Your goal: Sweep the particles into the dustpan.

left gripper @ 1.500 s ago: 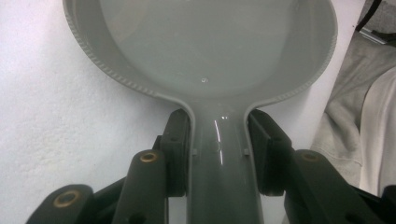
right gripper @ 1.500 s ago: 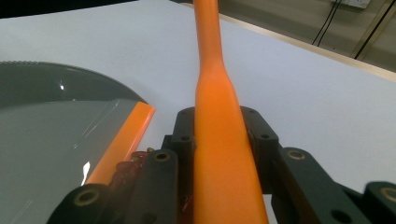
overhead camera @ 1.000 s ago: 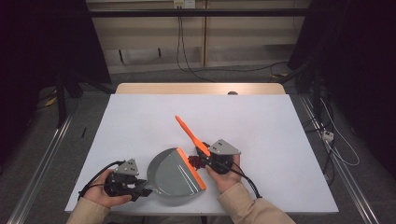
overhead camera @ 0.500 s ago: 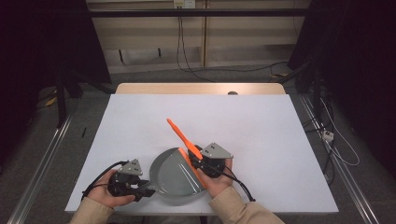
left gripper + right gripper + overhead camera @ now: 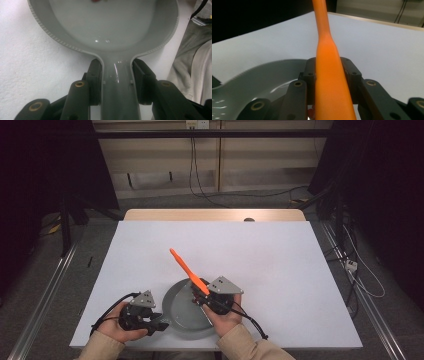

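Meanwhile, left gripper (image 5: pixel 117 82) clamps the rigid, glossy grey pan (image 5: pixel 110 25) by its handle; right gripper (image 5: pixel 329 75) pinches the stiff orange spatula (image 5: pixel 329 82) above it

tongs (image 5: pixel 332 82): clamped tight on the orange spatula handle (image 5: pixel 329 82)
pan (image 5: pixel 257 80): grey, ridged rim, sits lower left
tabletop (image 5: pixel 387 50): plain white
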Tool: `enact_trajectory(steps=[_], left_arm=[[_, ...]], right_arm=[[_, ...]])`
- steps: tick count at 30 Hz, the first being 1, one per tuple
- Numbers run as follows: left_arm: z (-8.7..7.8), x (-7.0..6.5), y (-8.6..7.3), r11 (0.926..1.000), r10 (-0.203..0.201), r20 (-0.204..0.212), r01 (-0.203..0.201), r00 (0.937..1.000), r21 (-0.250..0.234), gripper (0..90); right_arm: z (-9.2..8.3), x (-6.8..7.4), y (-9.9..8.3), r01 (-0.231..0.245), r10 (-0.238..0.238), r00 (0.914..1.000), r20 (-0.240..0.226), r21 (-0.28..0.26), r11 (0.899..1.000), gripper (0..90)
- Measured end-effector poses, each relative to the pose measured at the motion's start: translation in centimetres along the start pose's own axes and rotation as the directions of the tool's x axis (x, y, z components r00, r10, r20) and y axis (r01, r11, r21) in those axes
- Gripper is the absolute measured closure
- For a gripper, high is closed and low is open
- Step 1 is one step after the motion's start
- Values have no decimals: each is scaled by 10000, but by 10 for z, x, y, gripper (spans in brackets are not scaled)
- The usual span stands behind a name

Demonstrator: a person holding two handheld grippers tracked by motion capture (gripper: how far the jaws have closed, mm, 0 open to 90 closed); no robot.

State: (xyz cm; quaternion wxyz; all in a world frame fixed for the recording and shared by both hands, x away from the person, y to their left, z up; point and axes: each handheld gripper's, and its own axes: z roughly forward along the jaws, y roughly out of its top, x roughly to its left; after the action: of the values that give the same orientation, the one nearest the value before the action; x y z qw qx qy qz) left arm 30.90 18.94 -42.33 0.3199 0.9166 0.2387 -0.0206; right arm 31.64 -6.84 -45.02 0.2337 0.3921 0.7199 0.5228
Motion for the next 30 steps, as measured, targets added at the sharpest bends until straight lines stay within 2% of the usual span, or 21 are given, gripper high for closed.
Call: enact_trajectory(steps=[2,5,8,10,14,18,21,24,26,30], left_arm=[[0,0,0,10000,-7,-12,7,10000,7,627],[0,1,-1,10000,-22,-30,22,10000,-68,627],[0,2,-2,10000,-14,20,14,10000,-70,627],[0,3,-2,10000,25,19,-25,10000,-60,627],[-1,5,-2,10000,35,36,-35,10000,-55,627],[-1,5,-2,10000,58,27,-58,10000,-39,627],[-1,5,-2,10000,21,7,-21,10000,-39,628],[0,4,0,10000,-9,5,9,10000,-36,628],[0,5,0,10000,58,-4,-58,10000,19,628],[1,4,1,10000,-44,-17,44,10000,-39,628]], right_arm=[[0,5,3,-90,94,9992,-381,108,9999,706],[1,7,5,36,-32,9986,-526,70,10000,707],[-3,-2,10,-369,352,9971,-672,-248,9990,708],[-7,-12,16,-450,420,9967,-697,-426,9981,708],[-14,-28,22,-227,208,9990,-397,-493,9985,708],[-16,-46,18,-195,195,9998,-4,-340,9992,709],[-20,-58,11,217,-209,9979,607,-124,9997,708],[-23,-68,1,203,-228,9939,1082,246,9995,709],[-23,-67,-7,272,-313,9932,1118,381,9989,710],[-23,-46,-11,641,-671,9951,727,436,9970,699]])
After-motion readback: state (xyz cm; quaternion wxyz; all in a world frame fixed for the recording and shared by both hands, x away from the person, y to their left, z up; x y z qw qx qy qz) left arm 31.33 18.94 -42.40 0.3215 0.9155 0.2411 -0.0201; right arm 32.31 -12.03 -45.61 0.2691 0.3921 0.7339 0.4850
